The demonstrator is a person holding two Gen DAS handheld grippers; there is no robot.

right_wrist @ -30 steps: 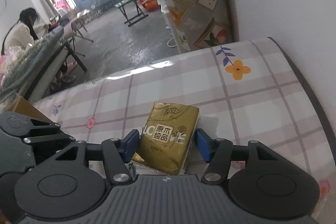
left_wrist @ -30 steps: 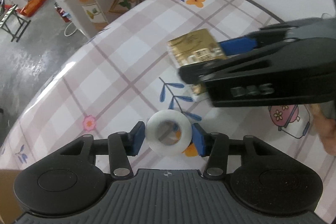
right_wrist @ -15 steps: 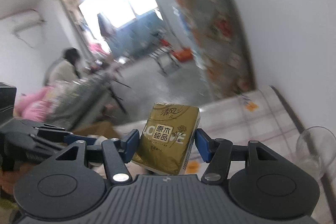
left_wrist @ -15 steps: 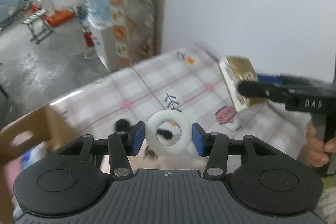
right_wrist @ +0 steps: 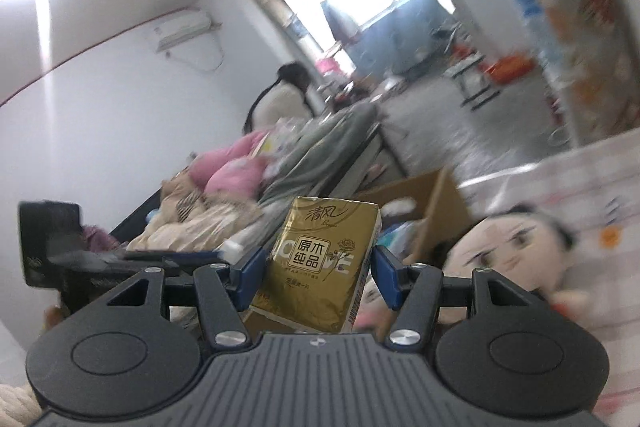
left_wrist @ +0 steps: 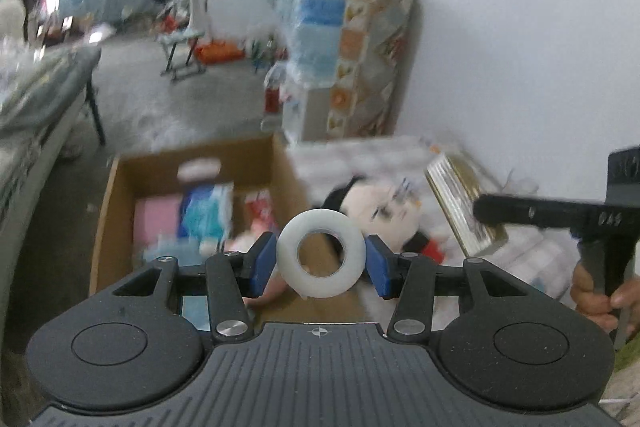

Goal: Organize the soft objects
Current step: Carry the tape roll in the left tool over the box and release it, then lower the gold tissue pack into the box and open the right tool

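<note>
Both pairs of tongs are loaded and in the air near the cardboard box (left_wrist: 192,163). The left tongs (left_wrist: 321,259) are partly closed on a white ring (left_wrist: 320,258), a smooth, pale roll with a round hole, pinched at its two sides. The right tongs (right_wrist: 318,269) clamp a gold tissue pack (right_wrist: 320,259), glossy, printed with dark characters, held upright and a little tilted. To do this well, I'd say each load should be carried over the box's open top, clear of the rim, then lowered among the soft things inside before letting go. A plush doll (left_wrist: 372,211) lies on the checked counter (left_wrist: 532,255) just beside the box.
</note>
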